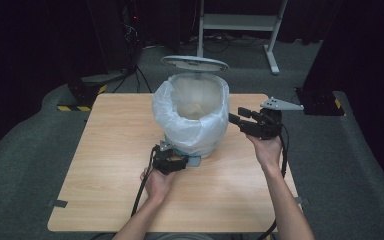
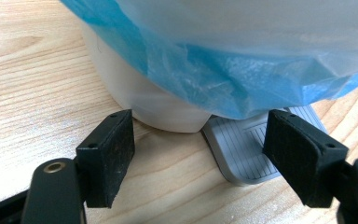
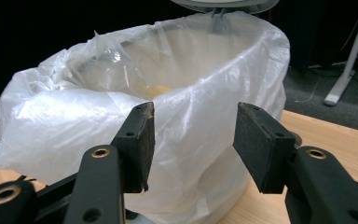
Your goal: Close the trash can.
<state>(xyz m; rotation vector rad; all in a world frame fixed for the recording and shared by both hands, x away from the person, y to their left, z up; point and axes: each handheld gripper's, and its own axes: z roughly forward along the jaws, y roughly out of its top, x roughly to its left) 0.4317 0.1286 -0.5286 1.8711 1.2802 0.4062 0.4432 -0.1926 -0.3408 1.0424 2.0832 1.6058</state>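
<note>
Bin bag (image 3: pixel 177 116) just ahead of open right fingers (image 3: pixel 140 140); left fingers (image 2: pixel 107 154) open, apparently on pedal (image 2: pixel 242 149).

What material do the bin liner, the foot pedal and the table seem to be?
Translucent white bin liner: thin plastic film, crinkled and slightly glossy. Grey ribbed foot pedal: probably moulded matte plastic, judging by its even grooves. Light table top: wood or wood-look laminate, showing grain lines.
</note>
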